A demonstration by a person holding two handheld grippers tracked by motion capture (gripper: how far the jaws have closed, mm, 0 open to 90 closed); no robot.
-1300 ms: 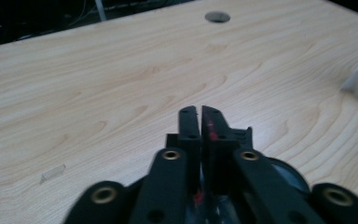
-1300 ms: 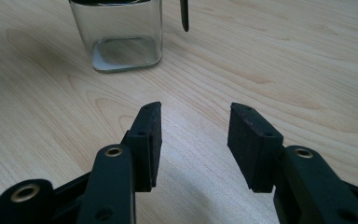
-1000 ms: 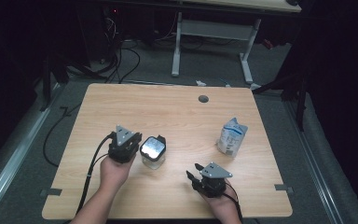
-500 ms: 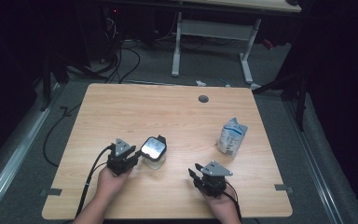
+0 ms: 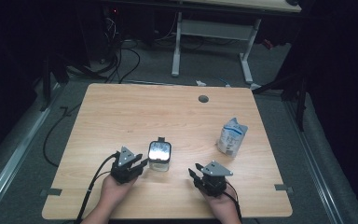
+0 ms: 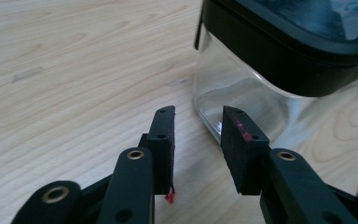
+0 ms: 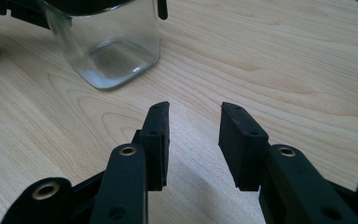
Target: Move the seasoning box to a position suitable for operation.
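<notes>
On the near left of the wooden table (image 5: 121, 116), the left gripper (image 5: 142, 164) sits in the person's left hand (image 5: 113, 190), its black cable (image 5: 91, 186) trailing back off the near edge. Its jaws stand parted with nothing between them; in the left gripper view the left gripper (image 6: 198, 135) shows bare tabletop in the gap, and the tips stop just short of the jar's glass wall.

The square glass jar (image 5: 159, 155) stands upright just beside that gripper, toward the table's near middle, with a black-rimmed lid (image 5: 160, 150) on top. In the left gripper view the jar (image 6: 242, 93) rises close ahead and to the right of the jaws, its lid (image 6: 279, 51) dark above the clear body, which looks empty.

Farther right, the right gripper (image 5: 194, 173) rests in the right hand (image 5: 223, 205), jaws likewise released and empty. In the right gripper view the right gripper (image 7: 195, 137) points over open wood, the jar (image 7: 105, 46) standing apart at upper left.

Near the right edge, a white and blue bag (image 5: 231, 136) stands well apart from both grippers.
</notes>
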